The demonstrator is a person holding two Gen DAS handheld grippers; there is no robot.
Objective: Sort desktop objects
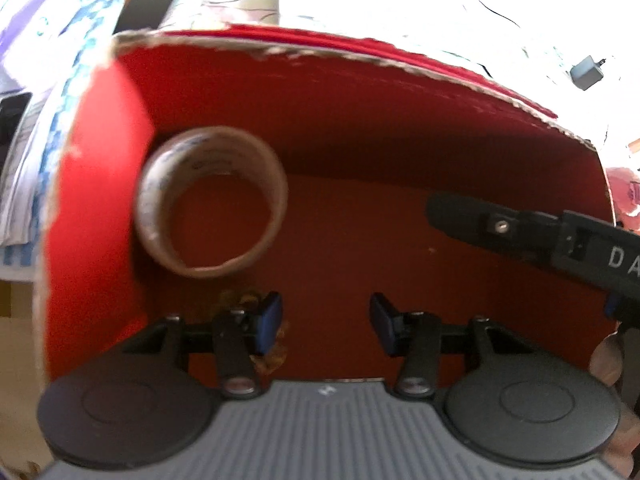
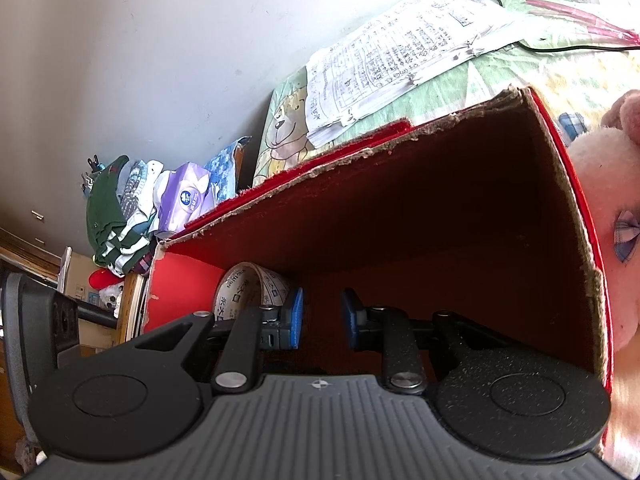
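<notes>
A red cardboard box (image 1: pixel 360 80) with torn edges fills the left wrist view. Inside it, at the left, a roll of tape (image 1: pixel 212 204) with a brown core lies against the side wall. My left gripper (image 1: pixel 326 320) hovers over the box floor, open, nothing between its blue pads. My right gripper (image 1: pixel 448 212) reaches into the box from the right. In the right wrist view the right gripper (image 2: pixel 322 316) stands open inside the red box (image 2: pixel 400 132), empty, with the tape roll (image 2: pixel 244 292) just left of its left finger.
A stack of written papers (image 2: pixel 400 56) lies on a green cartoon-print cloth (image 2: pixel 500 76) behind the box. A pale plush toy (image 2: pixel 604 184) presses against the box's right side. A purple tissue pack (image 2: pixel 184 196) and folded clothes (image 2: pixel 116 216) sit at the left. A grey adapter (image 1: pixel 586 72) lies beyond the box.
</notes>
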